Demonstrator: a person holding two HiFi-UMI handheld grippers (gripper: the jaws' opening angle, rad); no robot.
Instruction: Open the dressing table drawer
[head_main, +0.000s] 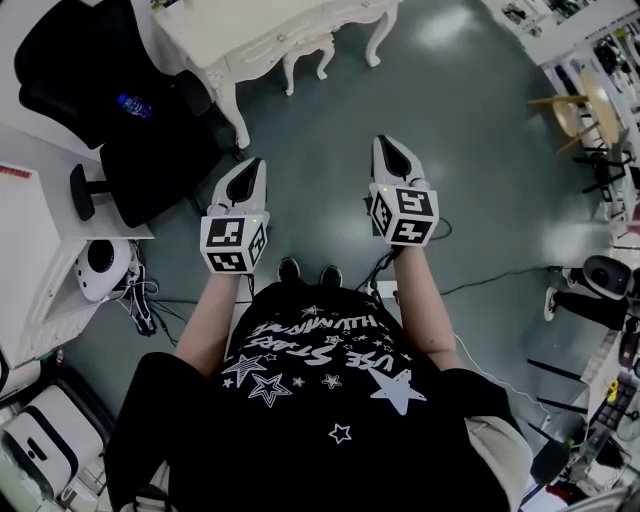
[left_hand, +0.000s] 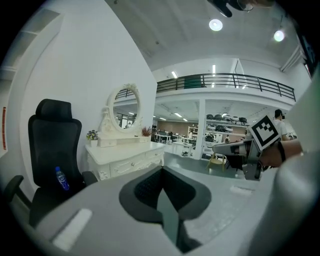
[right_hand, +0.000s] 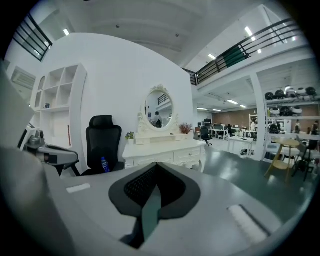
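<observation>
Head view: left gripper (head_main: 251, 167) and right gripper (head_main: 388, 146) held side by side, both aimed toward 12 o'clock. Dressing table (head_main: 262, 28) up at 11 o'clock, well apart, with a black chair (head_main: 100, 85) at 10 o'clock.

Left gripper view: jaws pressed together, nothing between. Dressing table at 10 o'clock, drawer (left_hand: 131, 164) fronts flush.

Right gripper view: jaws likewise together, empty. Dressing table dead ahead at 12 o'clock, drawer fronts closed, oval mirror (right_hand: 159, 108) above.
</observation>
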